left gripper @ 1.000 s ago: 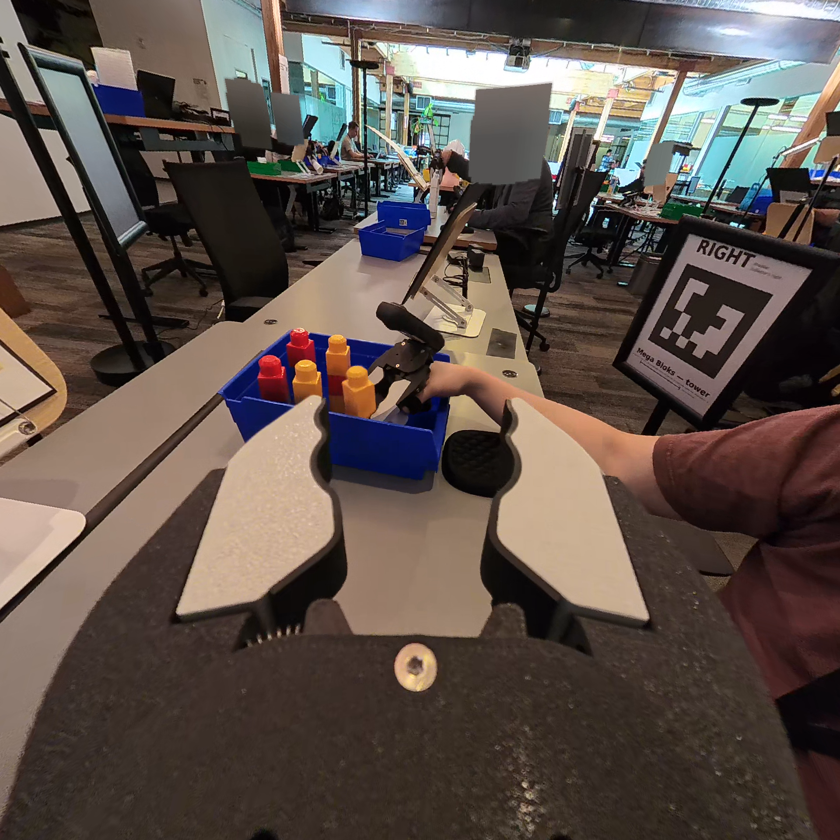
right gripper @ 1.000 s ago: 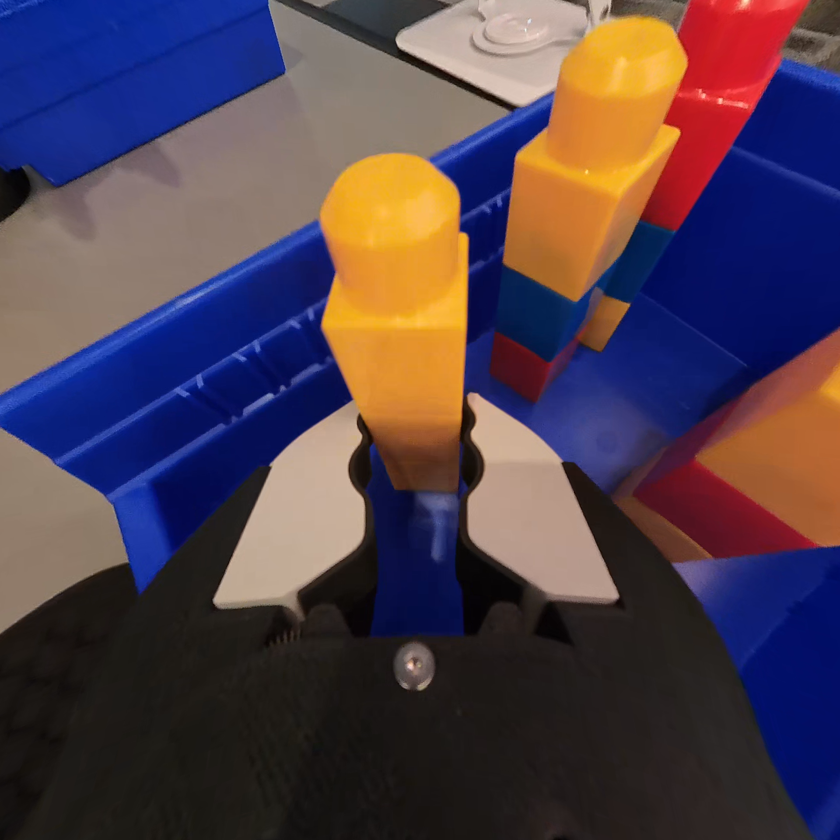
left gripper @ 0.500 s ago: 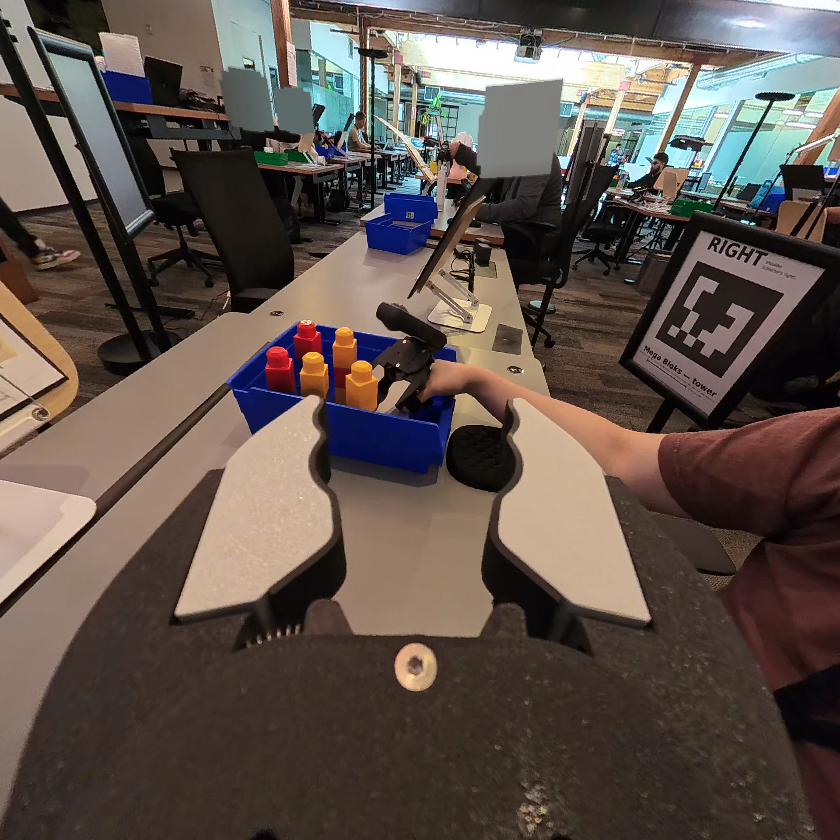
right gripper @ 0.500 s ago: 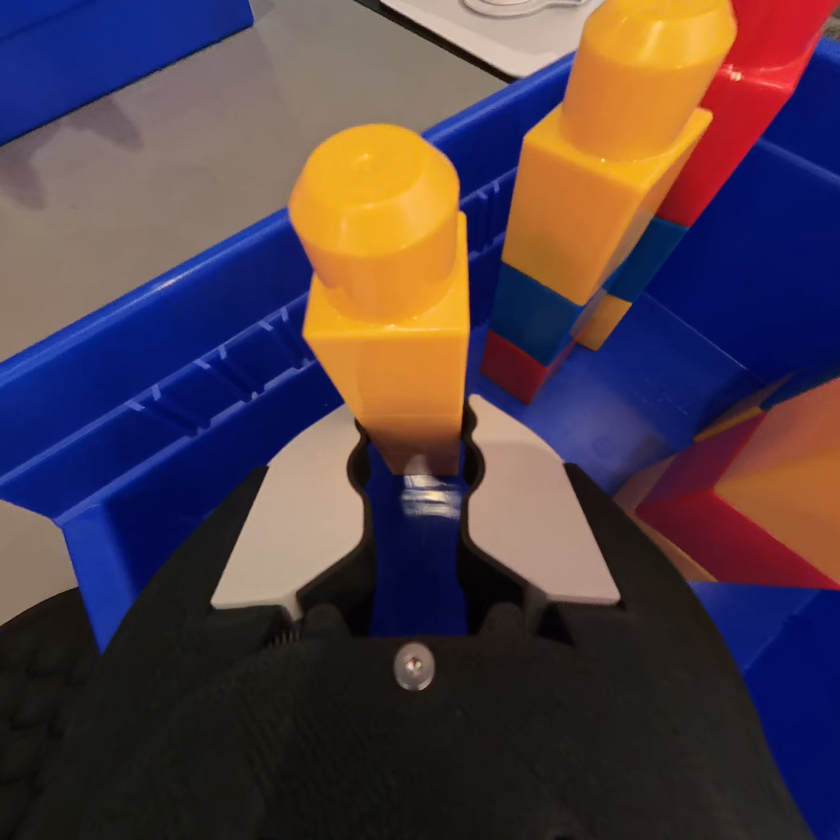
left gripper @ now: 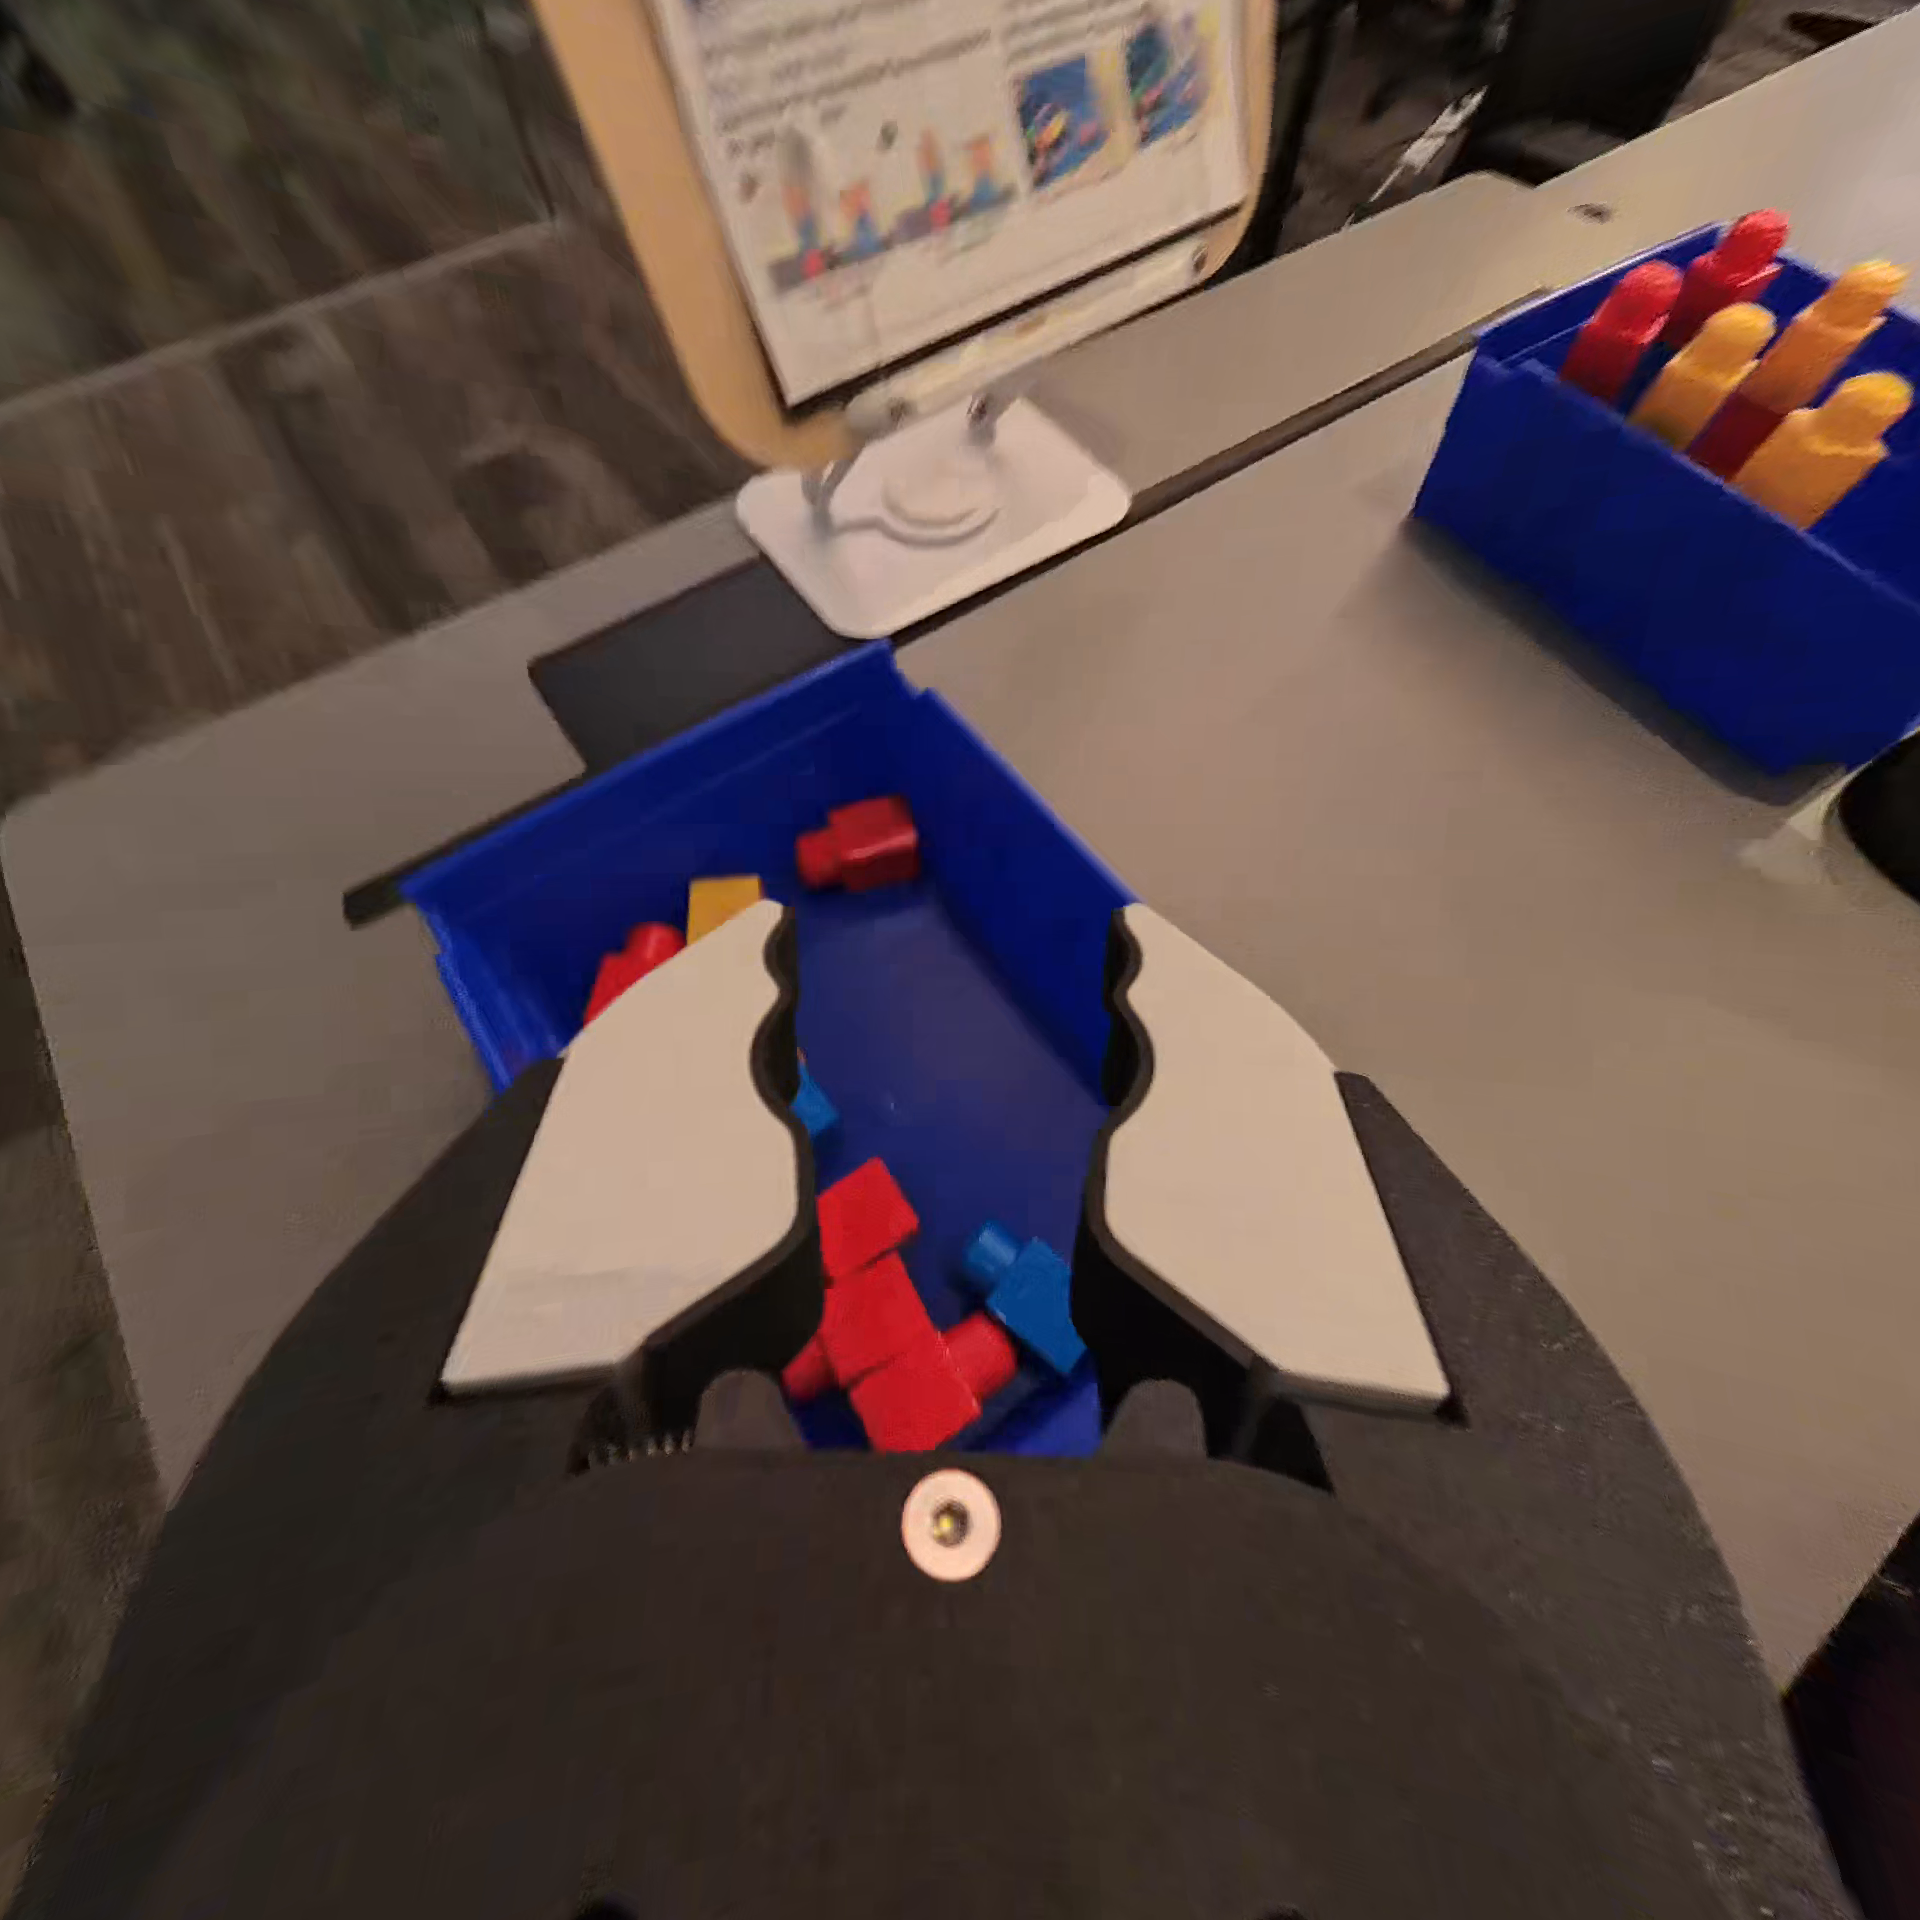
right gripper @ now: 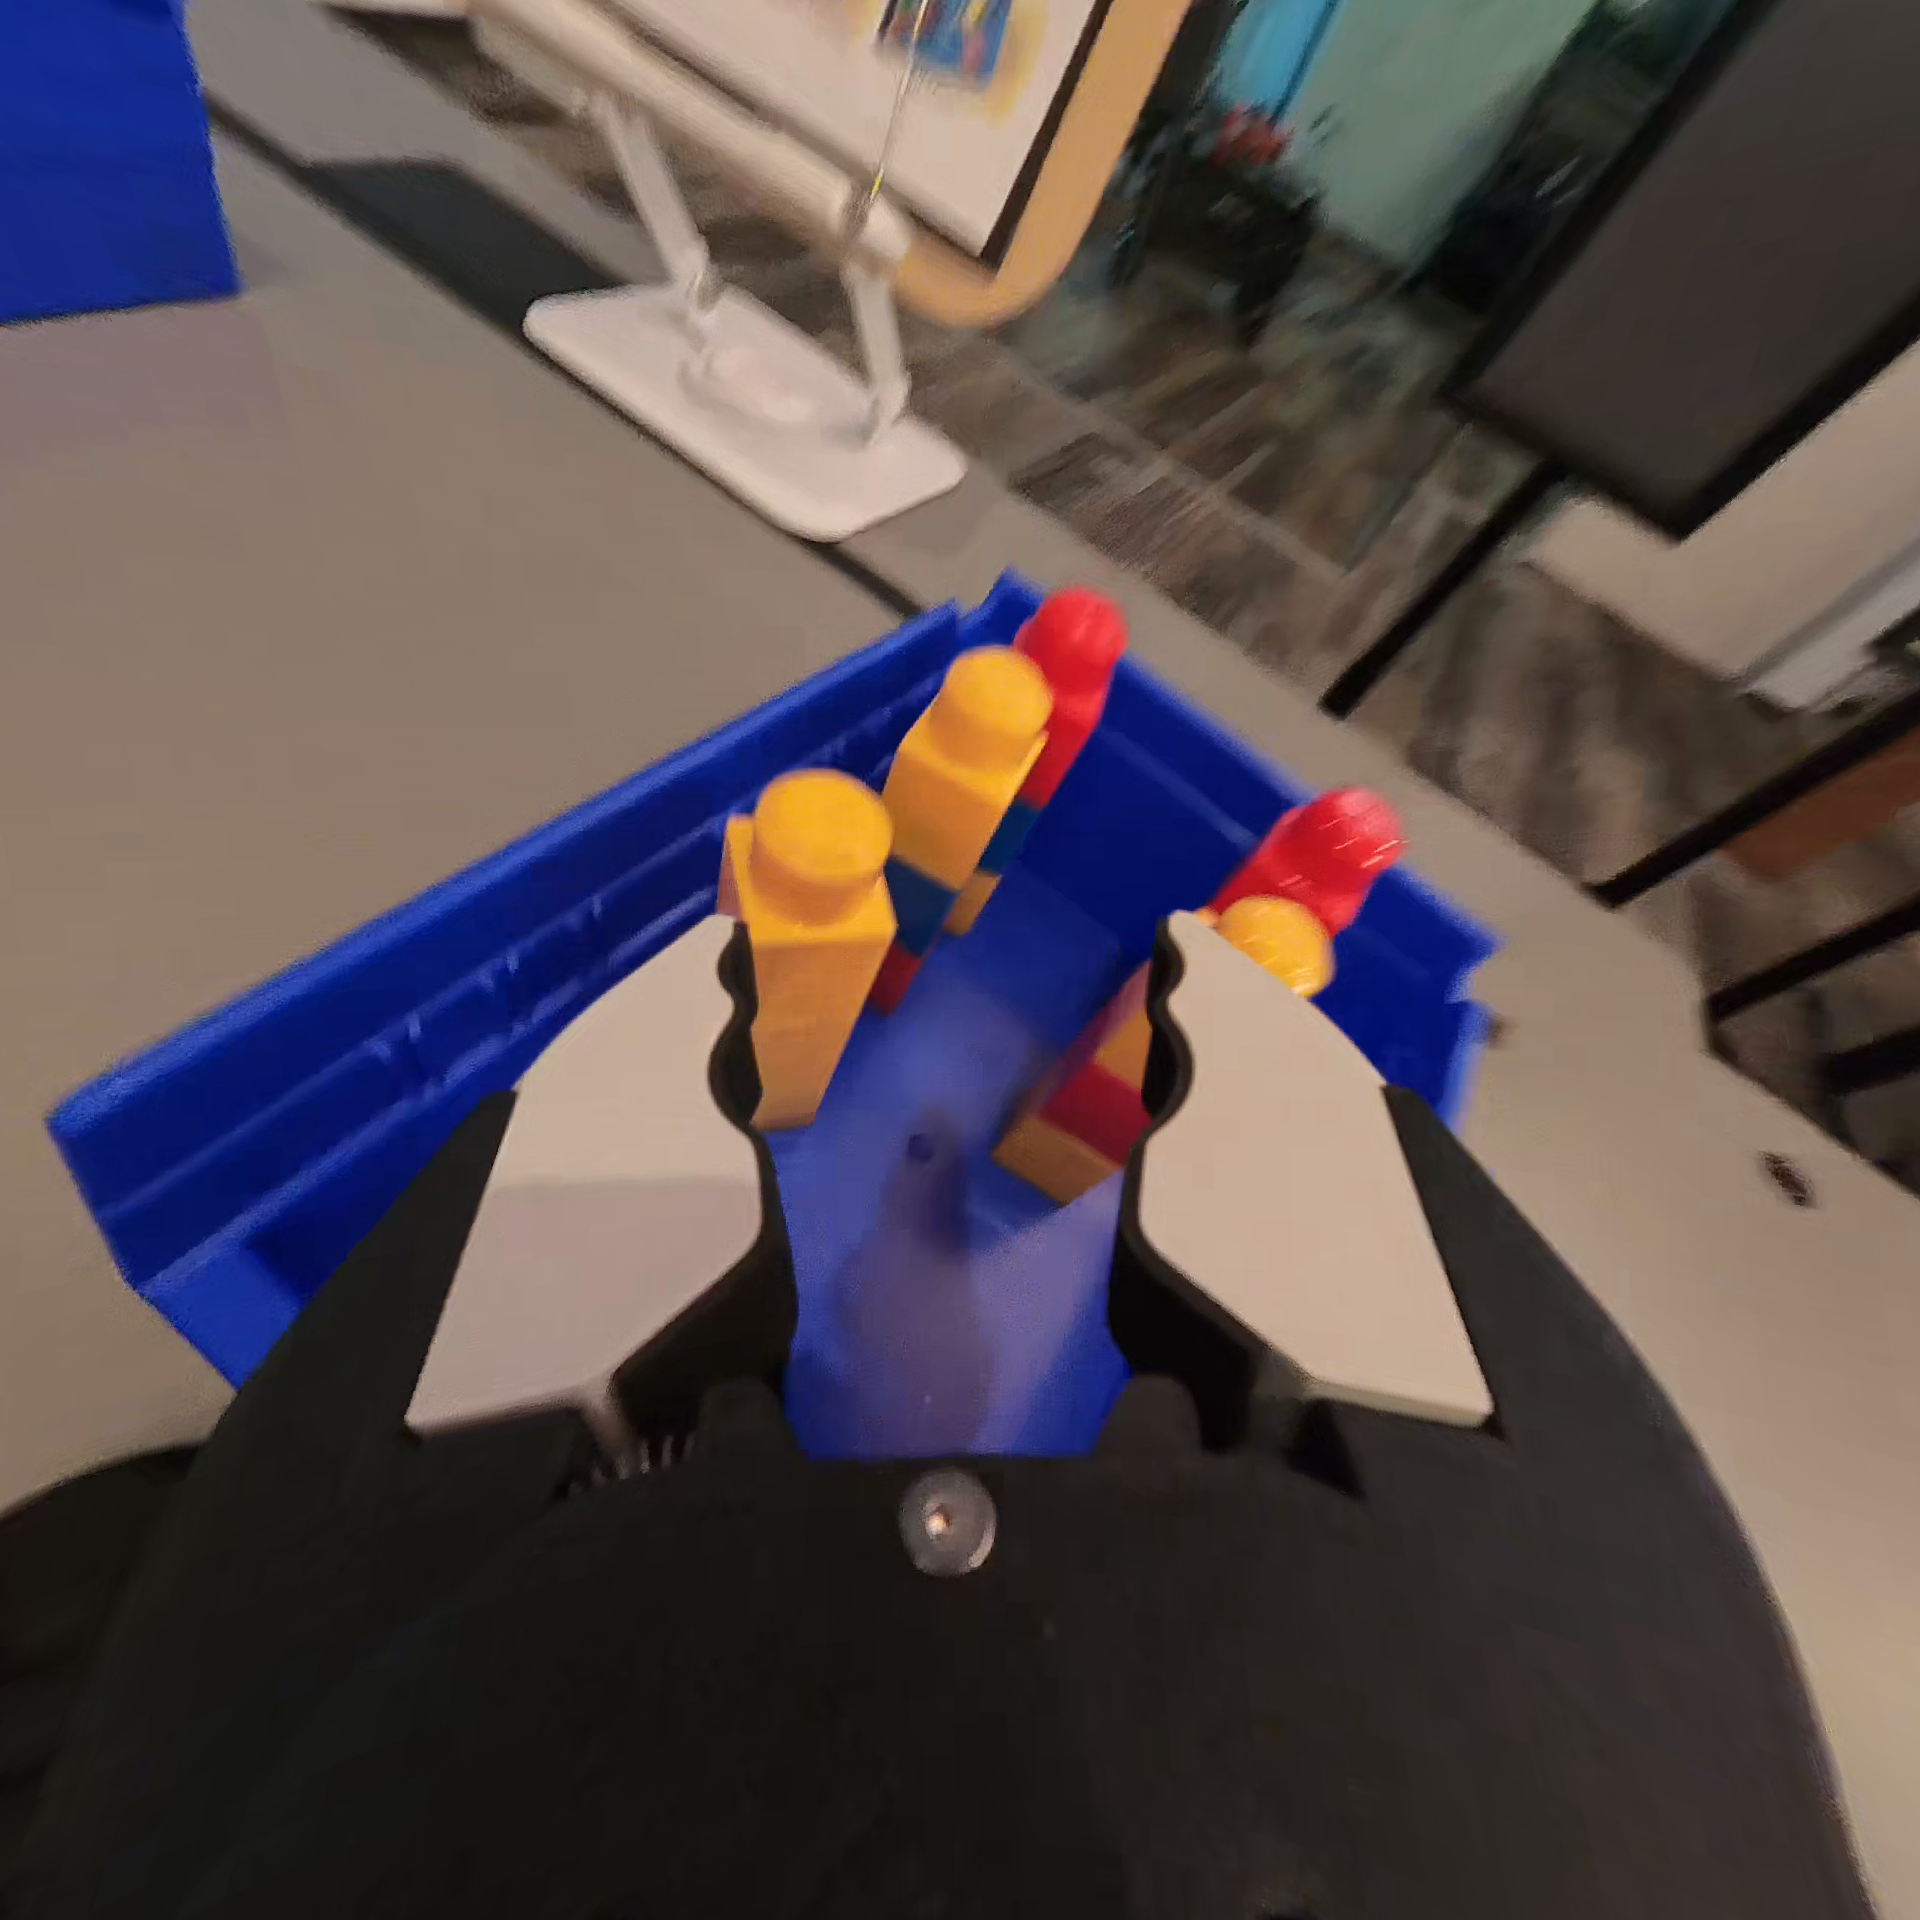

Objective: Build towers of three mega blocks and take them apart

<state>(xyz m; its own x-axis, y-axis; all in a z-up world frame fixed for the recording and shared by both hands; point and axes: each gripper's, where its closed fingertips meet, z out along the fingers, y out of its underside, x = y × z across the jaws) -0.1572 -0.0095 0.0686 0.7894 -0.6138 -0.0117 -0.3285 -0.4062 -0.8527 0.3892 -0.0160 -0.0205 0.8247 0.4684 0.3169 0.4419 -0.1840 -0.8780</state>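
My left gripper (left gripper: pixel 951 920) is open and empty above a blue bin (left gripper: pixel 644 831) of loose blocks. In that bin lie a red block (left gripper: pixel 857 844) at the far end, a yellow block (left gripper: pixel 722 902), a pile of red blocks (left gripper: pixel 873 1320) and a blue block (left gripper: pixel 1023 1294). My right gripper (right gripper: pixel 948 925) is open above a second blue bin (right gripper: pixel 416 997) of standing towers. A yellow-topped tower (right gripper: pixel 816 935) stands free next to its left finger. The right finger is well clear of it. Other yellow-topped (right gripper: pixel 971 769) and red-topped (right gripper: pixel 1309 852) towers stand behind it.
The tower bin (left gripper: pixel 1662 582) sits at the upper right of the grey table in the left wrist view. A picture board on a white stand (left gripper: pixel 935 509) stands at the table's far edge, also in the right wrist view (right gripper: pixel 748 405). A black pad (left gripper: pixel 1881 831) lies at the right. The left gripper's tips are roughly 55 cm from the right gripper's. It is some 20 cm from my left tips to the blue block (left gripper: pixel 1023 1294).
My right gripper opened, let go of the yellow-topped tower and drew back above the bin. My left gripper swung over the loose-block bin, its jaws somewhat narrower.
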